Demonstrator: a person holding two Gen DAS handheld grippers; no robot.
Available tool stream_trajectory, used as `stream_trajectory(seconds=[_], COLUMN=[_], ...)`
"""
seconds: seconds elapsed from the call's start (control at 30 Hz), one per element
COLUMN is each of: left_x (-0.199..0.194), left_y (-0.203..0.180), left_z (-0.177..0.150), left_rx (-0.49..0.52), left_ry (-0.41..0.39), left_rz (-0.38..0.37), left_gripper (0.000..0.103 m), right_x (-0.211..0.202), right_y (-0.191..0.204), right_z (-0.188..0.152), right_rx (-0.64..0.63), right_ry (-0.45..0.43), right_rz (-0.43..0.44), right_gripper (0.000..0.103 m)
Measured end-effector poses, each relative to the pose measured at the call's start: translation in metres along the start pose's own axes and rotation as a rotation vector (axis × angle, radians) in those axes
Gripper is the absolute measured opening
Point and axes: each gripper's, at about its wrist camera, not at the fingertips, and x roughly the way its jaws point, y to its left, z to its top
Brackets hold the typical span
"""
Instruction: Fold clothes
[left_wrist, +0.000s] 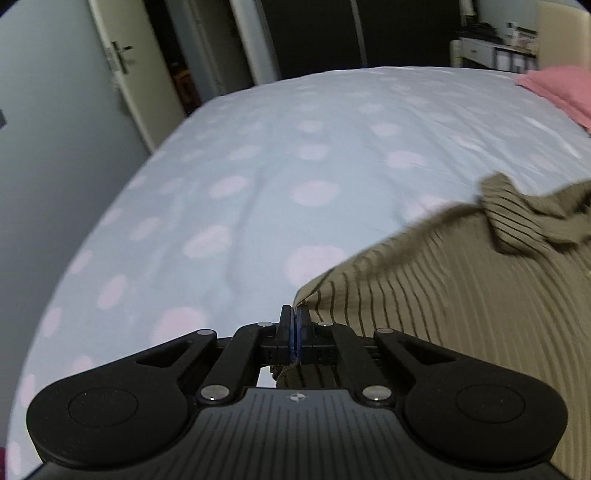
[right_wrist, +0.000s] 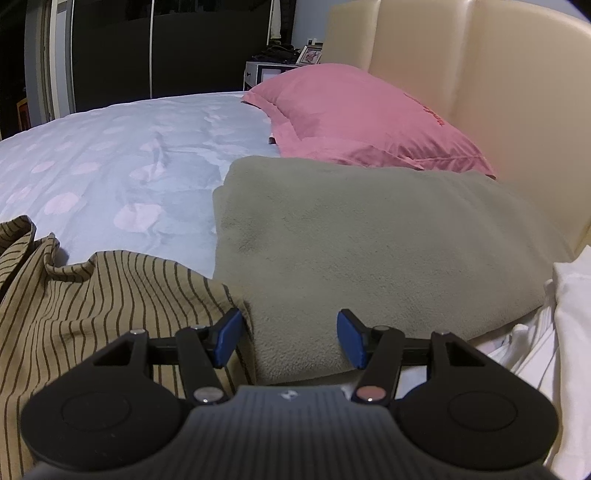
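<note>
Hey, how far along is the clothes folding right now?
Early. Nothing looks folded yet: the tan striped shirt lies rumpled on the dotted pale-blue bedsheet. In hand: the left gripper is shut on the shirt's edge; the right gripper is open, empty. Left: every fold, plus white garments nearby.

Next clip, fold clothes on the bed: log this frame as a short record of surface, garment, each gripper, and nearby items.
surface: bed with dotted sheet
garment: striped shirt, rumpled, unfolded
left gripper: shut on the shirt's edge
right gripper: open, holding nothing, over the green blanket beside the shirt
nearby: pink pillow against the headboard; white cloth at far right
</note>
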Motion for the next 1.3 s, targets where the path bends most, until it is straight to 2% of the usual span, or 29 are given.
stream_trajectory(seconds=[0.23, 0.33, 0.4, 0.47, 0.5, 0.57, 0.73, 0.83, 0.87, 0.9, 0.97, 1.07, 1.2, 1.3], left_x=[0.043, 0.060, 0.068, 0.069, 0.067, 0.061, 0.037, 0.018, 0.012, 0.005, -0.010, -0.037, -0.065, -0.078], left_y=[0.003, -0.003, -0.003, -0.001, -0.002, -0.003, -0.016, -0.028, -0.031, -0.035, -0.041, -0.046, -0.037, -0.030], left_z=[0.040, 0.050, 0.050, 0.045, 0.040, 0.031, 0.004, -0.009, -0.012, -0.015, -0.019, -0.024, -0.030, -0.036], left_rx=[0.119, 0.115, 0.070, 0.016, 0.011, 0.004, -0.021, -0.003, 0.001, 0.004, 0.005, -0.005, -0.086, -0.137], left_ry=[0.020, 0.034, 0.055, 0.050, 0.041, 0.021, -0.005, -0.001, 0.001, 0.002, 0.000, -0.016, -0.023, -0.010], left_rz=[0.151, 0.188, 0.184, 0.169, 0.167, 0.160, 0.064, 0.006, -0.014, -0.034, -0.063, -0.088, -0.096, -0.087], left_gripper=[0.000, 0.002, 0.013, 0.035, 0.039, 0.041, 0.046, 0.046, 0.046, 0.046, 0.046, 0.046, 0.046, 0.046], right_x=[0.006, 0.006, 0.005, 0.003, 0.002, 0.001, 0.007, 0.012, 0.013, 0.014, 0.012, 0.007, 0.003, -0.006], right_y=[0.002, 0.001, 0.000, -0.005, -0.009, -0.018, -0.037, -0.031, -0.026, -0.019, -0.006, 0.012, 0.049, 0.059], right_z=[0.004, 0.010, 0.015, 0.020, 0.023, 0.026, 0.020, 0.013, 0.011, 0.010, 0.010, 0.011, 0.004, 0.004], right_rx=[0.009, 0.019, 0.023, 0.044, 0.060, 0.096, 0.185, 0.185, 0.171, 0.143, 0.091, 0.078, -0.008, -0.056], right_ry=[-0.002, -0.020, -0.038, -0.055, -0.062, -0.068, -0.040, -0.011, -0.002, 0.005, 0.011, 0.004, 0.075, 0.063], right_rz=[0.001, 0.013, 0.022, 0.026, 0.028, 0.034, 0.087, 0.131, 0.146, 0.164, 0.200, 0.290, 0.441, 0.459], right_gripper=[0.060, 0.060, 0.060, 0.060, 0.060, 0.060, 0.059, 0.059, 0.053, 0.034, 0.003, 0.003, 0.003, 0.007])
